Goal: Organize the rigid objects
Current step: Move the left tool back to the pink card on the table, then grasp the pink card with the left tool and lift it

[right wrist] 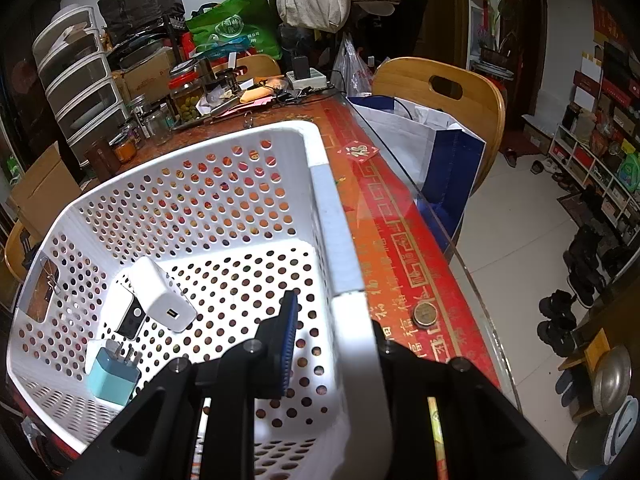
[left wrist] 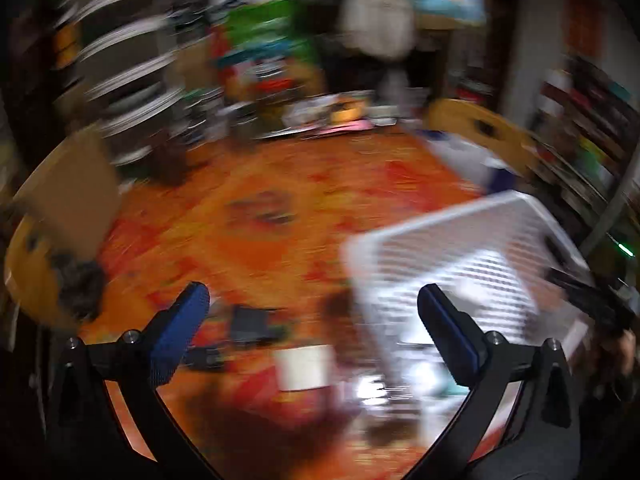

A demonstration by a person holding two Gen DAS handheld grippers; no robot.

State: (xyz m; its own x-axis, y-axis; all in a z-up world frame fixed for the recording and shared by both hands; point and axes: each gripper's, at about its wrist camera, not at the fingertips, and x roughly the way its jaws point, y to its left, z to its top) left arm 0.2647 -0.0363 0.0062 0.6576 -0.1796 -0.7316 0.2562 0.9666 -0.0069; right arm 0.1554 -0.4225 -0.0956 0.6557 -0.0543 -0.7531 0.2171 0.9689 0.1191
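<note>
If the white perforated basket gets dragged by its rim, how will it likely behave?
The white perforated basket looks like thin moulded plastic, so probably light and fairly stiff. The right tool is shut on its rim, and the glass table top looks smooth, so it would likely slide. The chargers inside may shift.

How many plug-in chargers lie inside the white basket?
3, all near the left wall of the white basket: the white charger uppermost, the black-and-white charger partly under it, the light blue charger nearest the camera. Others could hide behind the right gripper.
</note>
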